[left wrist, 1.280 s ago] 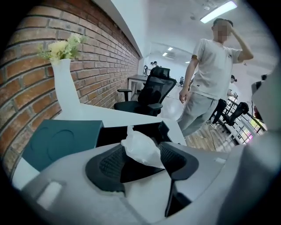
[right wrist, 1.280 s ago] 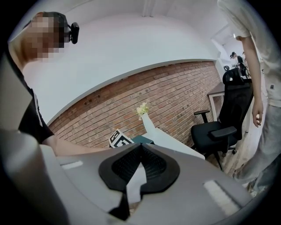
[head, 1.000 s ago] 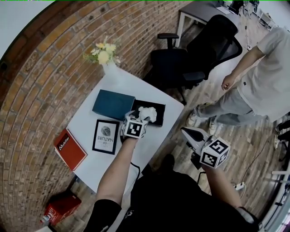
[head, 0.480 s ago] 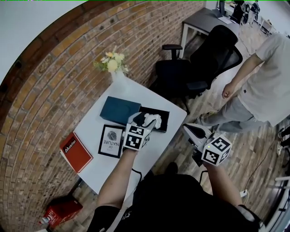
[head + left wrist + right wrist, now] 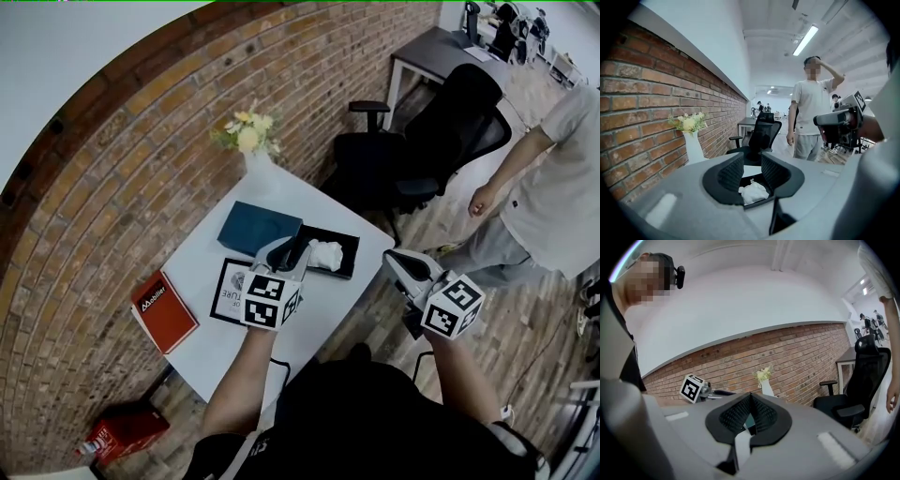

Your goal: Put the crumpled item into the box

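Head view, surface and room:
- White table (image 5: 323,295), set against a curved brick wall (image 5: 122,169), over a wooden floor (image 5: 525,319).
- White vase with yellow and white flowers (image 5: 251,141), at the far end of the table by the wall.
- Teal flat box (image 5: 260,227), closed, lying just beside the black box (image 5: 349,246).
- Framed print (image 5: 228,284), flat on the table and partly covered by the left gripper.
- Red book (image 5: 164,311), at the table's wall-side edge.
- Red carton (image 5: 122,433), on the floor below the table.
- Black office chair (image 5: 412,155), beyond the table. A dark desk (image 5: 441,52) stands farther back.
- Standing person (image 5: 553,197) in a white shirt and grey trousers, at the right edge.

Task item:
- Crumpled item (image 5: 325,253): a white, wrinkled wad with soft folds, paper or tissue. It lies inside the shallow open black box and stands out against the dark floor of the box.

Grippers:
- Left gripper (image 5: 289,253): over the near end of the black box. Its jaws are closing with a narrow gap left. In the left gripper view the crumpled item (image 5: 752,191) shows through that gap, lower down, and the pads are not on it.
- Right gripper (image 5: 392,258): off the table's edge, over the floor. Its jaws are pressed together with nothing between them.
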A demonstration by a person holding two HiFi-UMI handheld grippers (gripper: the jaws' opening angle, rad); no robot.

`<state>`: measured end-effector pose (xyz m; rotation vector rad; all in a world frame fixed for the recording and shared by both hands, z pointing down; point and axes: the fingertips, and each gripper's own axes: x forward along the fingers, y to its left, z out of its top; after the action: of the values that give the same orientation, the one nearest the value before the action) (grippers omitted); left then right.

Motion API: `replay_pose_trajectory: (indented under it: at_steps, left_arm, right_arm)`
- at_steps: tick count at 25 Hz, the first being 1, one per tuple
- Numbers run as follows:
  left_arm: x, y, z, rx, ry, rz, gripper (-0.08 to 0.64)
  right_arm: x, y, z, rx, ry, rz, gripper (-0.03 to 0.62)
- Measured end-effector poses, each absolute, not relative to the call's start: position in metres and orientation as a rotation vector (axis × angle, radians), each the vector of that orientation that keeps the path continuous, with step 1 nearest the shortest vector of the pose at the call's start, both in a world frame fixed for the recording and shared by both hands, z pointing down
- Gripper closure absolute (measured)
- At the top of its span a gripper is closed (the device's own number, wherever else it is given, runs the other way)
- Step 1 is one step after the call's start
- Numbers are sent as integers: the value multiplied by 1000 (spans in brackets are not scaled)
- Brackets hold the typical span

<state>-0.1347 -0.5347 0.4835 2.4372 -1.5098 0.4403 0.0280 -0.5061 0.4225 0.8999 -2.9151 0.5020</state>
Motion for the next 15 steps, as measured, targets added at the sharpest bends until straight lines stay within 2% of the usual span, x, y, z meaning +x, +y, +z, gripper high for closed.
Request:
replay_pose_trajectory:
  at_steps: [8, 15]
  left_arm:
    - [-161, -517, 435, 2453, -1640, 299, 533]
    - [-167, -507, 410, 2474, -1709, 274, 551]
  right_arm:
    - [27, -507, 412, 908, -2934, 423, 594]
    - [34, -506, 405, 939, -2953, 381, 594]
